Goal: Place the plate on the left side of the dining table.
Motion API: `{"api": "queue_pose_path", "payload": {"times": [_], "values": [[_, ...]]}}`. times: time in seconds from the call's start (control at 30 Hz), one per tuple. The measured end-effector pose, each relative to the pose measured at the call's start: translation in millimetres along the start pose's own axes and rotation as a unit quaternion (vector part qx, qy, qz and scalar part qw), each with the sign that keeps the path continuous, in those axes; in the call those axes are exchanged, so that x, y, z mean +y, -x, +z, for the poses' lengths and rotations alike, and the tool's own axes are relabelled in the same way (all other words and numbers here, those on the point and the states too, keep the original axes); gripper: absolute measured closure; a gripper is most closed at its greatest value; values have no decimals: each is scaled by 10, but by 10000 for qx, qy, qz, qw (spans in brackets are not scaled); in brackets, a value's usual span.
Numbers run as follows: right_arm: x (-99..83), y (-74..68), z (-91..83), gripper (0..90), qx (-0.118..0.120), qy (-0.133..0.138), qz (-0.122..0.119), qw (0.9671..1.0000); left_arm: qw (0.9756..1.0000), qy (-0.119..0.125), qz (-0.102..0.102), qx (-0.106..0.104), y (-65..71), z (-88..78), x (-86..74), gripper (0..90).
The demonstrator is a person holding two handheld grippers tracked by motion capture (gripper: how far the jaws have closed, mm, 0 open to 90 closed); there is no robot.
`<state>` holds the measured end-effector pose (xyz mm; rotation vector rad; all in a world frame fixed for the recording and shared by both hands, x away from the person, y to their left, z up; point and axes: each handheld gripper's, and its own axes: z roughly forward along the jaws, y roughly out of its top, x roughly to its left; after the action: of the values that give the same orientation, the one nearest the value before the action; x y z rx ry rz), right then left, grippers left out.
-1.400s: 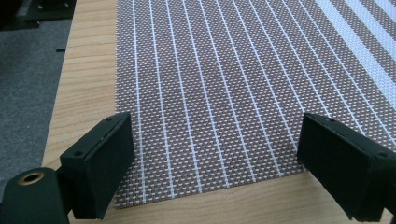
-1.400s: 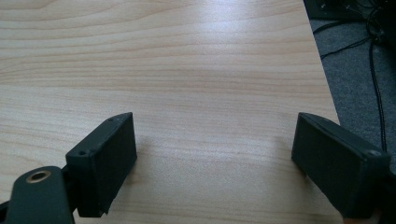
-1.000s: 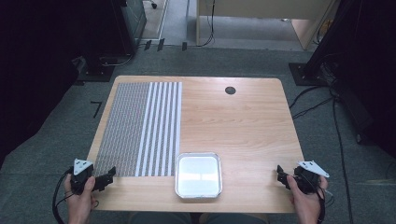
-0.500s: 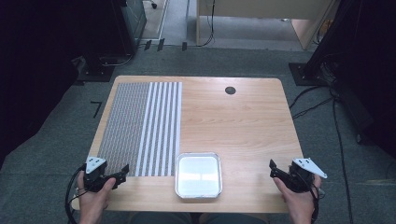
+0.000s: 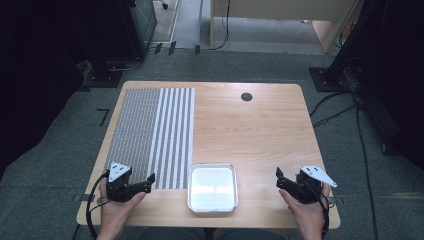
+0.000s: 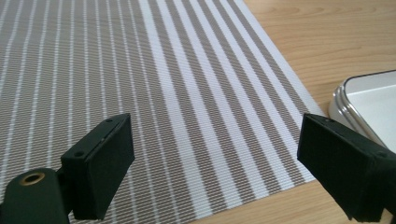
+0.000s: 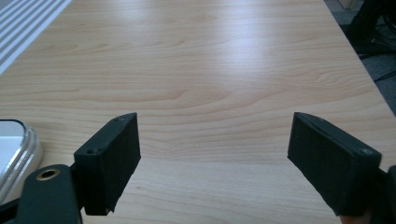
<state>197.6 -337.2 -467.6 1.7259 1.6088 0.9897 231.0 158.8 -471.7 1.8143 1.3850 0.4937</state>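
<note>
- Left gripper point(image 5: 148, 181): jaws wide apart, nothing between them, over the near edge of the striped mat point(image 5: 152, 135), pointing right toward the tray point(image 5: 212, 207).
- Tray: near edge of table point(image 5: 250, 135), centre, just right of the mat; looks empty, though glare hides the bottom.
- Right gripper point(image 5: 280, 179): jaws apart, over bare wood at near right, well apart from the tray.

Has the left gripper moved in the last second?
Yes. The left gripper has slid rightward onto the striped mat's near corner, toward the tray.
</note>
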Motion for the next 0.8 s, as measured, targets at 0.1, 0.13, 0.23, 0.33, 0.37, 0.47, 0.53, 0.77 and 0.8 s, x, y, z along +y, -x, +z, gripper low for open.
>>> {"api": "queue_pose_path", "payload": {"times": [0.1, 0.13, 0.23, 0.33, 0.37, 0.47, 0.53, 0.77, 0.8], "values": [[14, -94, 0, 191, 20, 32, -73, 10000, 10000, -23, 56, -18, 89, 28, 21, 109], [19, -135, 2, 199, 33, 56, -118, 9999, 10000, -22, 78, -22, 116, 33, 31, 109], [28, -200, 5, 215, 50, 86, -180, 9998, 9999, 10, 101, -46, 169, 42, 51, 112], [41, -319, 20, 238, 101, 154, -247, 9995, 9999, 37, 103, -100, 265, 77, 82, 123], [44, -348, 29, 240, 123, 160, -273, 9994, 9999, 33, 104, -123, 293, 88, 94, 126], [48, -444, 52, 253, 190, 174, -299, 9992, 9998, 68, 105, -174, 362, 102, 121, 133], [50, -499, 65, 263, 230, 201, -319, 9990, 9997, 92, 113, -197, 410, 109, 138, 135], [66, -633, 72, 370, 369, 338, -353, 9981, 9996, 80, 84, -267, 540, 168, 161, 143], [66, -655, 74, 390, 383, 345, -344, 9981, 9996, 81, 81, -272, 554, 175, 160, 146]]}}
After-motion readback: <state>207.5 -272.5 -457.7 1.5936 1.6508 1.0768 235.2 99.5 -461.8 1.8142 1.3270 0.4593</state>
